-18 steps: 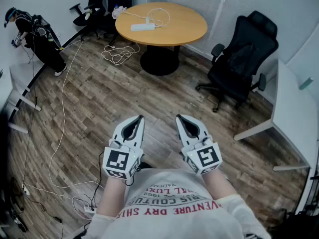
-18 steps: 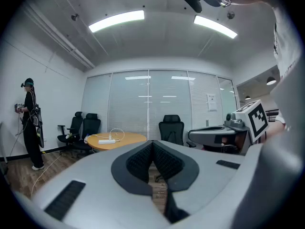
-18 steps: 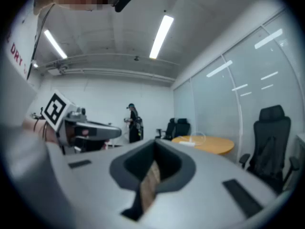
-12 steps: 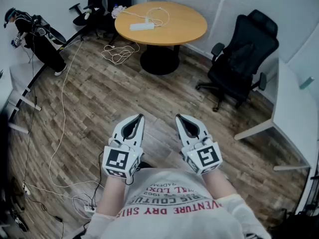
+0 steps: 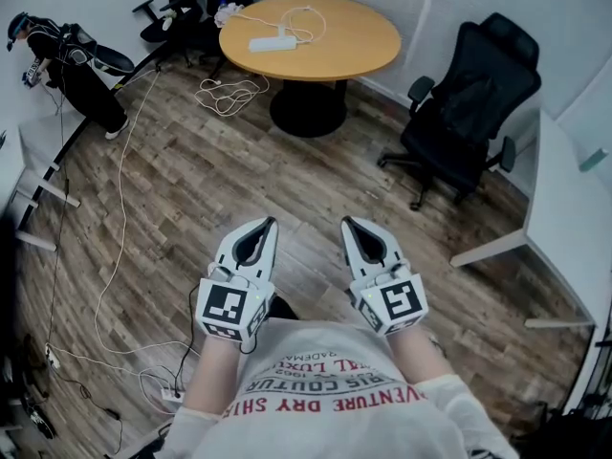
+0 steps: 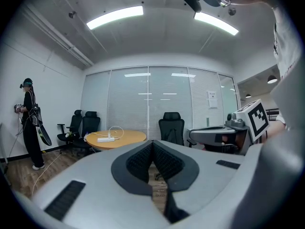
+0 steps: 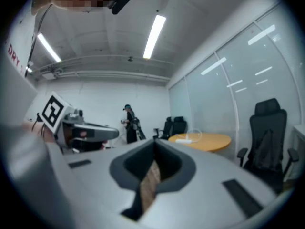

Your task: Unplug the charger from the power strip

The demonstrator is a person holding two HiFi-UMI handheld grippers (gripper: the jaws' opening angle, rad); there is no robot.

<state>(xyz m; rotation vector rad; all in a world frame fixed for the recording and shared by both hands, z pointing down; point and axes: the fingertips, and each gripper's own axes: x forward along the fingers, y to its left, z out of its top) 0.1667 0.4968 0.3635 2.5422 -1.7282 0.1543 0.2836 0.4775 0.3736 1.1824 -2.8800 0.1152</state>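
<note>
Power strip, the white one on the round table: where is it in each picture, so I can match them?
Head view: power strip near the top, left of centre, on the round wooden table.
Left gripper view: power strip left of centre, mid-height, on that table.
Right gripper view: power strip right of centre, small and blurred, on that table.
Shared landmark: the round wooden table.
</note>
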